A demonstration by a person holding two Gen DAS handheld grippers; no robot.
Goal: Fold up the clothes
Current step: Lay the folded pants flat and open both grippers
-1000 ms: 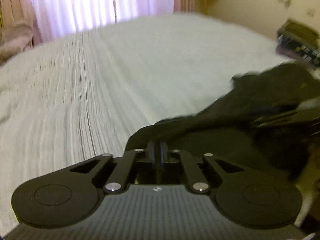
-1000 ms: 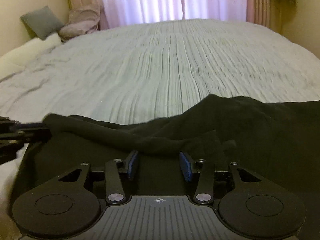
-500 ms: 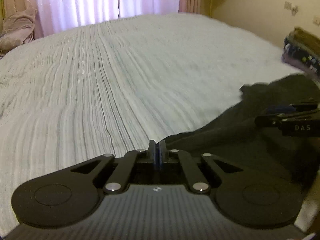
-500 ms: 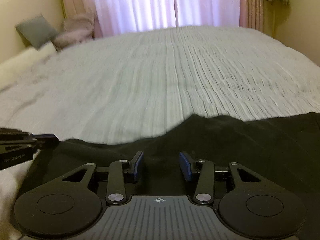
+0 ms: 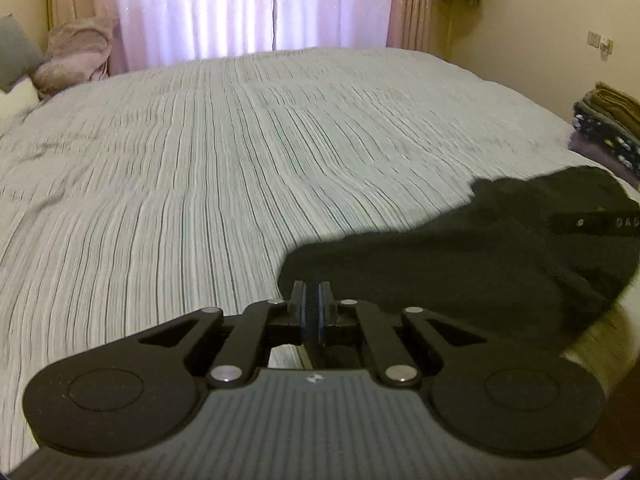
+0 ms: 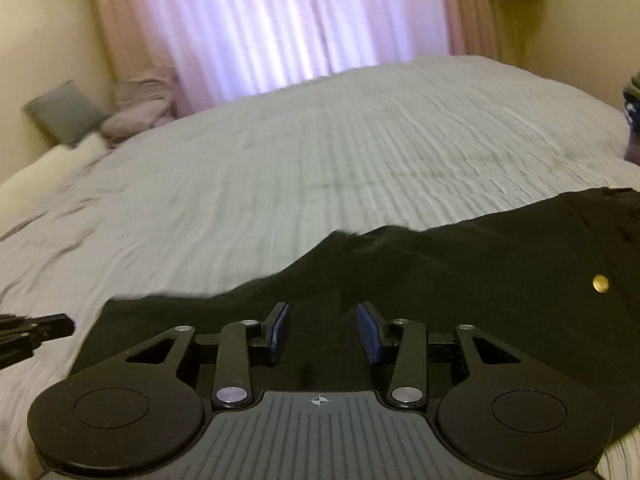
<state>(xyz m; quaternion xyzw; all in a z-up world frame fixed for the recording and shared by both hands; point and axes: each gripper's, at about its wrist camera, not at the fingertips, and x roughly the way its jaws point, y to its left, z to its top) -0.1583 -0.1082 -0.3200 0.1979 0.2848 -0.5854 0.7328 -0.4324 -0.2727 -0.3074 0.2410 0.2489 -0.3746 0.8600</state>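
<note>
Wide bed (image 5: 248, 152) under pale ribbed, striped cover, with black garment (image 6: 460, 272) spread at near edge, folded clothes stack (image 5: 608, 128) at right edge, pillows (image 6: 68, 116) far left.

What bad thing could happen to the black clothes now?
1. The left gripper is pinched shut right at the black garment's corner; whether it grips cloth is unclear, so that corner may slip free.
2. The right gripper stands open, holding nothing, so the rumpled far edge could stay bunched on the bedspread.
</note>
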